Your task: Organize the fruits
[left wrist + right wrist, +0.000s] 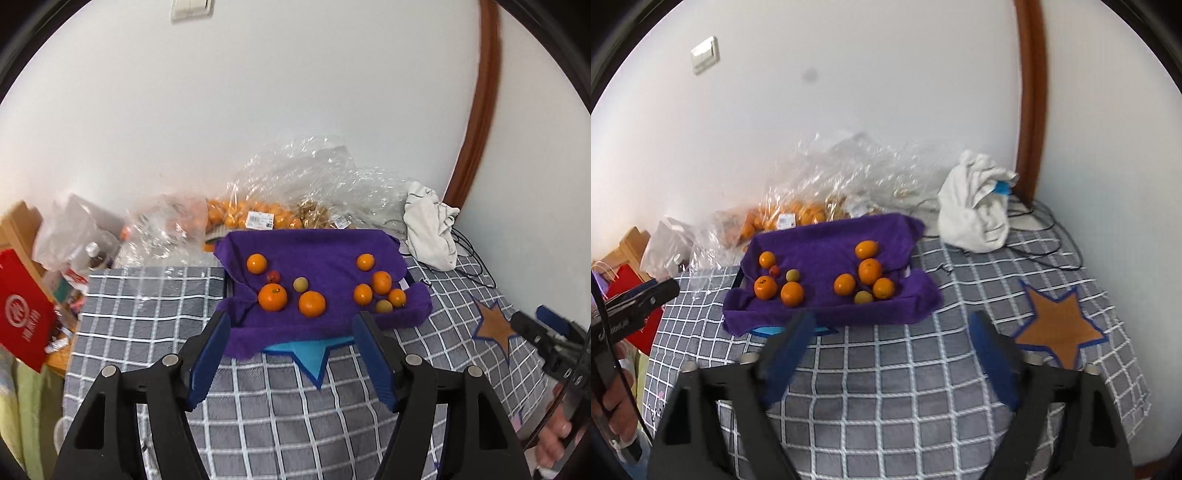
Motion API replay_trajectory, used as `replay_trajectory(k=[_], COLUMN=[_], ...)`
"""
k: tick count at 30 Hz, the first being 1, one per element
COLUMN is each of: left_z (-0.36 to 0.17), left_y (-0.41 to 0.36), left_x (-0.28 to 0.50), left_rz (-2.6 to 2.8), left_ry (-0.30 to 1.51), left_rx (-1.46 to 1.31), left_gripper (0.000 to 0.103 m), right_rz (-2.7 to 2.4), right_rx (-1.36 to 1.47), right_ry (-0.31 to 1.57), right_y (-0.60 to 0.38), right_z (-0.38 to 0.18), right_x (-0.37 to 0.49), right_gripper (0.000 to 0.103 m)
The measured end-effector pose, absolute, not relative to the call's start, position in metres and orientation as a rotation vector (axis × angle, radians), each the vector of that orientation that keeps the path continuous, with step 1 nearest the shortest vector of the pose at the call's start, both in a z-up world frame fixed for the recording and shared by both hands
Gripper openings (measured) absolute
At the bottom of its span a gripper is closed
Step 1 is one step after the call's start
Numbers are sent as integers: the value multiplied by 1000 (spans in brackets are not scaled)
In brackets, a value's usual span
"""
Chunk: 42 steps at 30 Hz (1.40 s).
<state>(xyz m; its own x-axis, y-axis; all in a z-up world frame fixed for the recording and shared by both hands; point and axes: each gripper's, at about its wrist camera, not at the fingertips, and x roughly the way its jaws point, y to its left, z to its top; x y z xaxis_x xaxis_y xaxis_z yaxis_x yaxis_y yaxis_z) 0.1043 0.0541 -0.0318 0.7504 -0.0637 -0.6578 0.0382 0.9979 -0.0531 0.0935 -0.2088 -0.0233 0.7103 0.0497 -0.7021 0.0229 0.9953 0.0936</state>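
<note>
A purple towel [317, 251] [827, 236] covers a tray on the checked cloth. On its left part lie three oranges [272, 297], a small red fruit [273, 276] and a yellow-green fruit [300, 284]. On its right part lie several oranges [381, 282] [870, 271] and another yellow-green fruit [384, 306]. My left gripper [291, 321] hovers in front of the towel's near edge, open, with nothing between its blue pads. My right gripper [894, 317] also stands open and empty, short of the towel's near right corner.
Clear plastic bags with more oranges [240, 216] are piled behind the towel by the white wall. A crumpled white cloth [975, 218] and black cables lie at the back right. A red bag [22, 314] hangs at the left. An orange star patch [1060, 328] is near right.
</note>
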Motion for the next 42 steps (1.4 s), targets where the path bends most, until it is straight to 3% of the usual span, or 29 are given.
replay_trajectory(k=[4, 8, 42], left_z=[-25, -28, -24], left_y=[42, 33, 25], left_x=[68, 41, 2], left_rz=[-17, -24, 33], left_ry=[662, 648, 608], left_rx=[-14, -20, -19], left_gripper=[79, 83, 84], right_rz=[-8, -33, -40], right_rx=[79, 44, 14], right_ry=[781, 751, 683], right_y=[-219, -223, -217], right_z=[-13, -7, -1], right_x=[69, 44, -16], right_gripper=[100, 101, 102])
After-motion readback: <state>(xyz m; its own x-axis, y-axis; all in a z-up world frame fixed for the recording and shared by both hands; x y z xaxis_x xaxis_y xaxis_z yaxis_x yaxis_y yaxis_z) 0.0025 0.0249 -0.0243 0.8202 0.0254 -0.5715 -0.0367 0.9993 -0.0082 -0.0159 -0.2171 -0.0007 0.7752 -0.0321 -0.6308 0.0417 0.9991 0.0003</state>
